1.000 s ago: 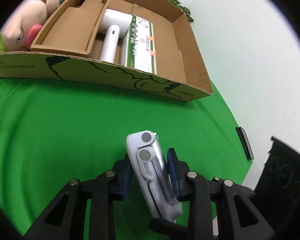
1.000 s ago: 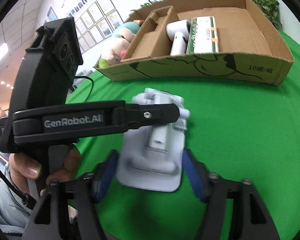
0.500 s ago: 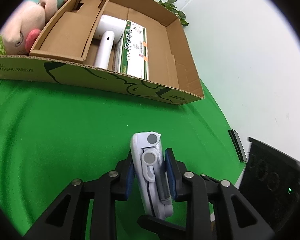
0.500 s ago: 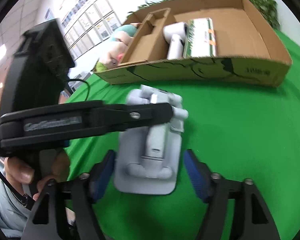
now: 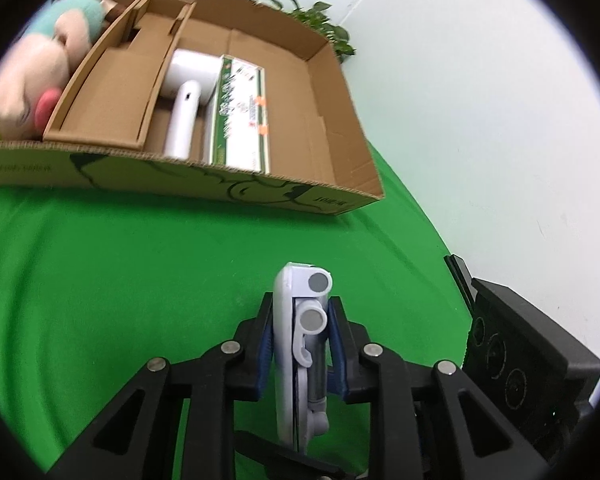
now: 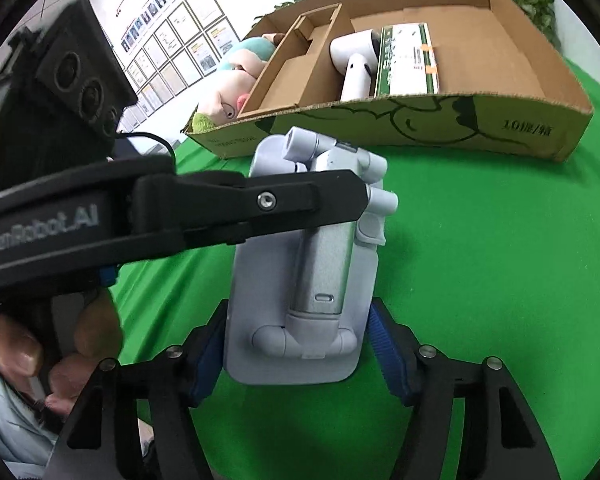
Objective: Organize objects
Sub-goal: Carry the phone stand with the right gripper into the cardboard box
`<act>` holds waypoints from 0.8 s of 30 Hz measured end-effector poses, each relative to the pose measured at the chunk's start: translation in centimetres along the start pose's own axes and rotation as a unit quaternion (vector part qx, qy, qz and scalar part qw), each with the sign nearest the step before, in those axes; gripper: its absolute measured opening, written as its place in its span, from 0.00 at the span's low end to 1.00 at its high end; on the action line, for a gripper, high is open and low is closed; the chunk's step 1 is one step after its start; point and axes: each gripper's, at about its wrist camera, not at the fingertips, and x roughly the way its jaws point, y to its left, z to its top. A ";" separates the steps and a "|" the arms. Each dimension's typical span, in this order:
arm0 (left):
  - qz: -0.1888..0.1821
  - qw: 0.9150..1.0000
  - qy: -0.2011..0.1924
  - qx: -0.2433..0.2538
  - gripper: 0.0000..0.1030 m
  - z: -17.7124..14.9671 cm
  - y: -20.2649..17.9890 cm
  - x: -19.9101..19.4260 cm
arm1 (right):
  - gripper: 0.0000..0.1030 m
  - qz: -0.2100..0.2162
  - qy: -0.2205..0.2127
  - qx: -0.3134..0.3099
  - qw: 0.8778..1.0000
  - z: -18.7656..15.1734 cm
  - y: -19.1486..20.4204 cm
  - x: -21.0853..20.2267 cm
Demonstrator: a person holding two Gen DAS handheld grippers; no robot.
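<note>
A pale grey folded phone stand hangs above the green cloth, edge-on in the left wrist view. My left gripper is shut on the stand's upper part, blue pads pressing both flat faces, and its jaws are still closing. One of its black fingers crosses the stand in the right wrist view. My right gripper flanks the stand's wide base. Its jaws are closing, with the pads just clear of the base's edges. A hand holds the left gripper's handle.
An open cardboard box lies beyond on the green cloth. In it are a white hair dryer, a green-and-white carton, a cardboard insert and a plush toy. The box's right end has bare floor. A white wall stands at right.
The right gripper's pads, which touched the stand's base a second ago, spread apart and have come part of the way back. The stand in the left gripper now stands more upright.
</note>
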 end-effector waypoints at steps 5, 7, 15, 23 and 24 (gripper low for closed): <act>-0.006 1.000 -0.008 0.005 0.22 0.7 -0.5 -0.5 | 0.61 -0.004 -0.019 -0.002 1.000 0.5 0.1 -0.9; -0.007 1.000 -0.013 0.008 0.22 1.0 -0.8 -0.6 | 0.61 -0.004 -0.023 -0.005 1.000 0.8 0.2 -1.3; -0.011 1.000 -0.025 0.014 0.22 2.9 -1.5 -0.9 | 0.61 -0.009 -0.039 -0.014 0.999 2.7 0.1 -2.1; -0.012 0.998 -0.042 0.035 0.22 6.1 -2.6 -1.1 | 0.61 -0.016 -0.064 -0.022 0.998 5.4 -0.4 -3.0; -0.012 0.998 -0.045 0.038 0.22 6.5 -2.8 -1.1 | 0.61 -0.016 -0.068 -0.022 0.997 5.9 -0.5 -3.2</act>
